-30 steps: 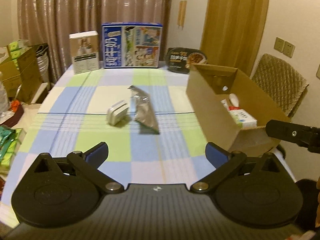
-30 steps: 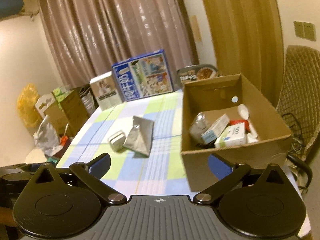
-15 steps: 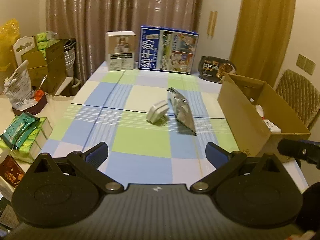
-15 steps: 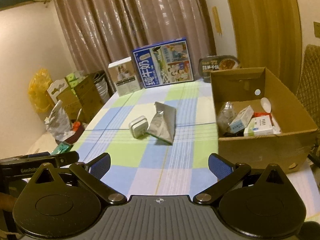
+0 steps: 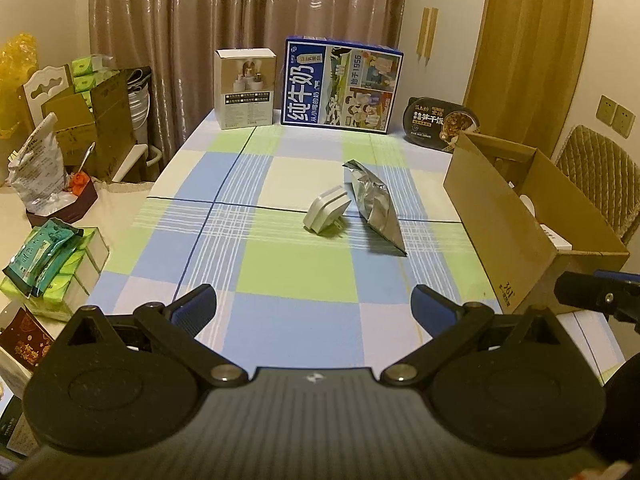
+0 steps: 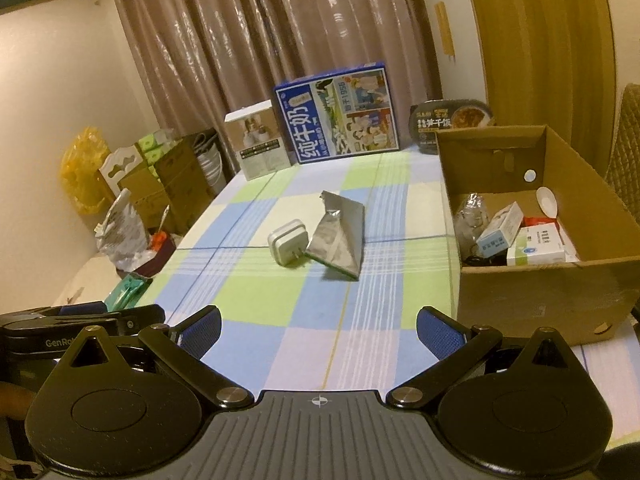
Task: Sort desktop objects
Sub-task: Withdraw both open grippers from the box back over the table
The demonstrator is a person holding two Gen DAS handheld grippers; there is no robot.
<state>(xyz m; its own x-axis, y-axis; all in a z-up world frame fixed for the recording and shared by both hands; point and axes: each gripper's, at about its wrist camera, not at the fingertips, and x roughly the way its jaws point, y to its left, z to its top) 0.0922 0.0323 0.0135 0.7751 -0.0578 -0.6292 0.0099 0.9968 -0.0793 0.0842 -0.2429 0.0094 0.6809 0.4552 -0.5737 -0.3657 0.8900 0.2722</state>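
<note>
A white plug adapter [image 5: 327, 215] [image 6: 287, 241] lies mid-table on the checked cloth, touching a silver foil pouch [image 5: 375, 208] [image 6: 338, 238] on its right. An open cardboard box [image 5: 516, 216] [image 6: 532, 292] at the table's right edge holds several small cartons and a crumpled bag. My left gripper [image 5: 314, 307] hangs open over the near edge, well short of the adapter, nothing between its fingers. My right gripper [image 6: 319, 331] is open too, empty, near the front edge beside the box.
At the back stand a blue milk carton [image 5: 342, 82], a white product box [image 5: 245, 88] and a black meal tray [image 5: 440, 122]. Left of the table, green packs [image 5: 52, 264], cardboard boxes [image 5: 92, 120] and bags crowd the floor. A quilted chair [image 5: 600, 184] stands behind the box.
Both grippers have drawn back and swung left from the box, so more of the table and the left-side clutter shows. The objects on the table have not moved.
</note>
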